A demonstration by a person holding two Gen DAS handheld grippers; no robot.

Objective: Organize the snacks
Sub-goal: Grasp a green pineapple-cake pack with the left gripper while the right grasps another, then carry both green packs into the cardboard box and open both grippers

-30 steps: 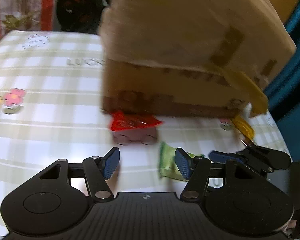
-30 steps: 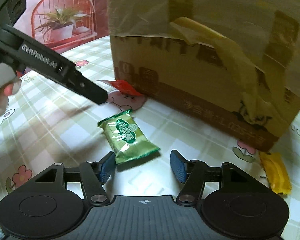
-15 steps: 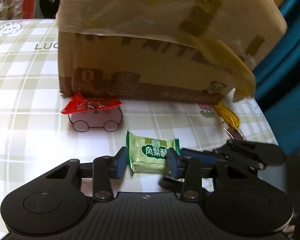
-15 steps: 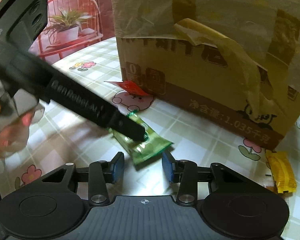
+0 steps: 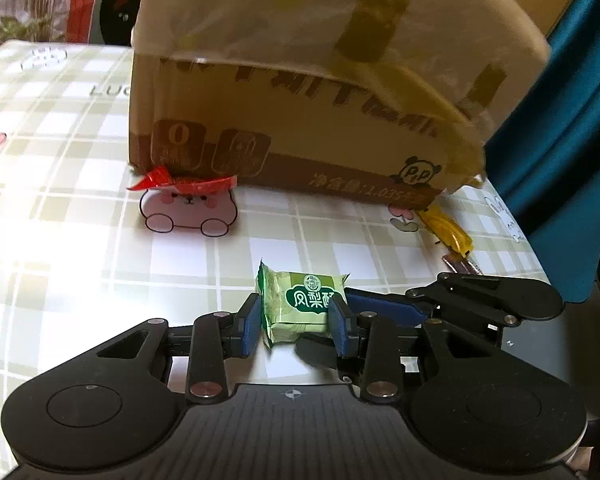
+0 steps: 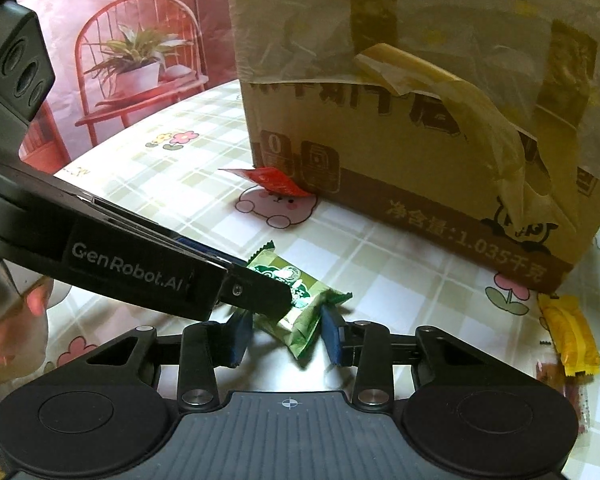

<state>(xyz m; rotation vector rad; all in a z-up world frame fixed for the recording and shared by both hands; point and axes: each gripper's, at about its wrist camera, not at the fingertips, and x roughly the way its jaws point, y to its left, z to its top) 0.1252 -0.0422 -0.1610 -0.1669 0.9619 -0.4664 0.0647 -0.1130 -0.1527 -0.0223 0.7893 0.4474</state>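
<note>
**Two claws closing on one green snack packet**

Green snack packet (image 5: 300, 306) lies on the bench (image 5: 80, 264), out in front of the cardboard box (image 5: 300, 112), well apart from its base.

Left claw (image 5: 296, 326): jaws have just been closing, now narrow. Packet sits between the blue pads (image 5: 249, 330); both pads look to be against its sides, wrapper crumpled at the left one. Packet still resting on the bench.

Right claw (image 6: 285, 336): jaws also just closing, now narrow. One end of the same packet (image 6: 300, 312) is between its pads (image 6: 332, 336). The right pad touches the wrapper's edge; the left pad is partly hidden behind the other claw's finger, so contact there cannot be told. Cannot say whether this grip is firm.

In the right wrist view the left claw (image 6: 260, 292) reaches in from the left, its finger tip lying over the packet. A hand (image 6: 8, 328) shows at the far left edge.

Other snacks on the bench:
- Red packet (image 5: 184, 182) touching the box's lower left corner, over a printed pink bear (image 5: 188, 212)
- Yellow packet (image 6: 572, 336) near the box's right corner, with a dark reddish wrapper (image 6: 556, 376) just beside it

Box bears loose yellow tape (image 6: 480, 116) hanging down its front
</note>
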